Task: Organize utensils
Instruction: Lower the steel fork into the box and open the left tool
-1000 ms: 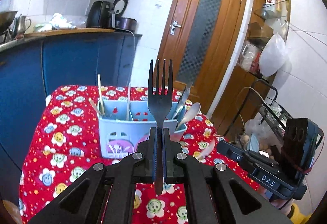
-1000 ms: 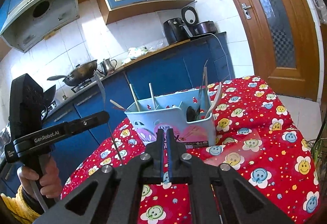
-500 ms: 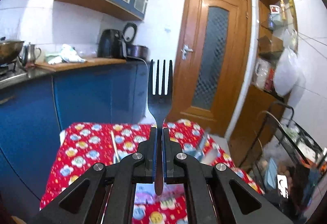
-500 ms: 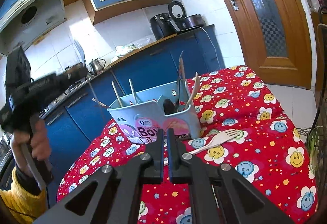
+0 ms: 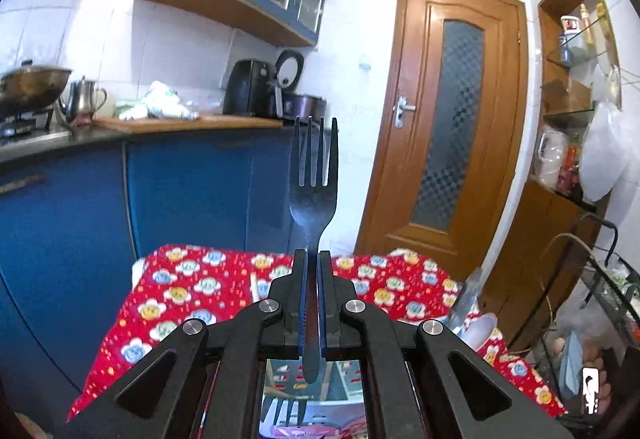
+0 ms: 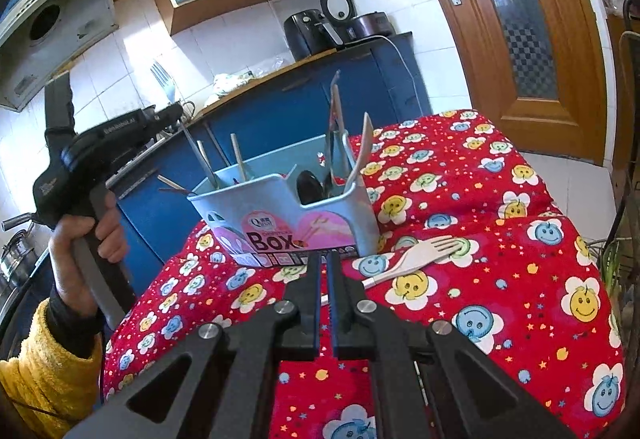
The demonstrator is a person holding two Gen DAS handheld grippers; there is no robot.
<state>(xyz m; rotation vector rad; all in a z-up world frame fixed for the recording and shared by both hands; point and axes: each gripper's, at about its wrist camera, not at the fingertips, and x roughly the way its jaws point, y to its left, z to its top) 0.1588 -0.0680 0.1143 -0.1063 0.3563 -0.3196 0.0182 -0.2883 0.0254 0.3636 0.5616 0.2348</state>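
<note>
One metal fork point(image 5: 313, 175) lifted above the utensil box point(image 6: 288, 215)

Left claw point(image 5: 313, 259), clenched on its handle, has swung up over the box; right claw point(image 6: 323, 259), shut empty, has dropped toward the wooden fork point(image 6: 416, 255) on the tabletop point(image 6: 520, 279).

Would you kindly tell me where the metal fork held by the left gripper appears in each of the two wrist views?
Left wrist view: the fork stands upright at centre, clamped by its handle in the left gripper.
Right wrist view: it is small at upper left, tines above the gripper, over the hand.
Shared landmark: the wooden door.
</note>
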